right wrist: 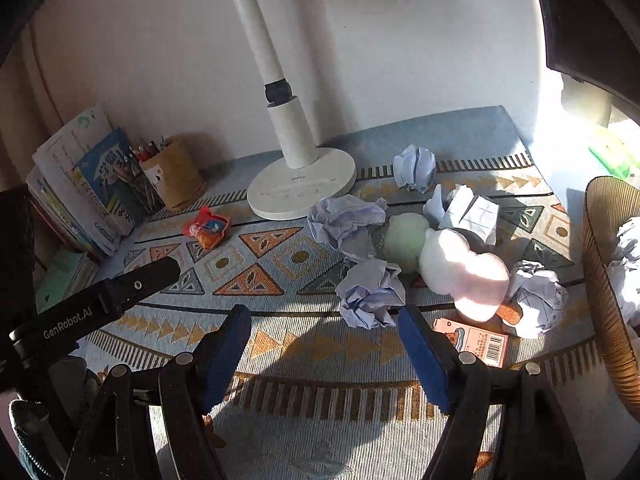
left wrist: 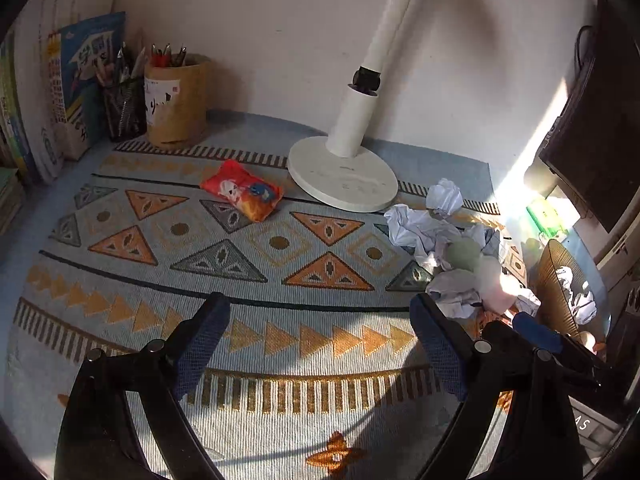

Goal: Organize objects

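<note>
Several crumpled paper balls (right wrist: 370,294) (left wrist: 424,232) lie on the patterned mat around a soft toy (right wrist: 452,264) (left wrist: 464,254) with green, white and pink parts. A red snack packet (left wrist: 242,194) (right wrist: 206,228) lies left of the lamp base. A pink card with a barcode (right wrist: 476,340) lies by the toy. My left gripper (left wrist: 320,340) hovers open over bare mat, holding nothing. My right gripper (right wrist: 324,344) is open too, with the nearest paper ball just beyond its fingertips and nothing between them. The left gripper's black body (right wrist: 108,300) shows at the left of the right wrist view.
A white lamp base (left wrist: 342,178) stands at the back centre. Two pen holders (left wrist: 176,100) and upright books (left wrist: 68,92) line the back left. A wicker basket (right wrist: 604,272) with crumpled paper inside stands at the right edge. A green object (left wrist: 546,216) lies in sunlight.
</note>
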Action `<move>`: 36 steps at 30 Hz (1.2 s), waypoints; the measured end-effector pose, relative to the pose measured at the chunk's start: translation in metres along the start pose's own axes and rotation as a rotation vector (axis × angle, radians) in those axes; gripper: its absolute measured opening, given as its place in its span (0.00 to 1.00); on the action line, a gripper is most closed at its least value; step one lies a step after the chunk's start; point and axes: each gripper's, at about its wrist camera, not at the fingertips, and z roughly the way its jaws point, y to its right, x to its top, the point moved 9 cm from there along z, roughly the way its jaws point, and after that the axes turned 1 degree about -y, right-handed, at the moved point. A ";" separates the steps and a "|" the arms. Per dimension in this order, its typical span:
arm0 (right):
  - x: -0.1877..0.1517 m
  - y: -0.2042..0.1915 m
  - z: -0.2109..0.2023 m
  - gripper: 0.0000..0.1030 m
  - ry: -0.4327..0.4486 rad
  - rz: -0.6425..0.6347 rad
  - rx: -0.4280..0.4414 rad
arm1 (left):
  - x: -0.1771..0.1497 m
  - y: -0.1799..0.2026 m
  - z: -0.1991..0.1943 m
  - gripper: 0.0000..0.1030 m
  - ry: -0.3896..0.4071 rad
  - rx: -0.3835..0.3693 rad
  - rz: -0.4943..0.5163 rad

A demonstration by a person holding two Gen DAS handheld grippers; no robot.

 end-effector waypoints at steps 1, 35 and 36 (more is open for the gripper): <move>0.002 0.003 0.009 0.72 -0.001 0.019 -0.022 | 0.011 -0.009 0.012 0.88 -0.004 0.010 -0.035; -0.051 0.038 -0.017 0.42 0.024 0.063 0.037 | -0.064 0.001 0.019 0.28 -0.194 -0.155 0.290; -0.053 0.040 -0.015 0.42 0.023 0.066 0.040 | -0.062 0.000 0.018 0.30 -0.184 -0.150 0.265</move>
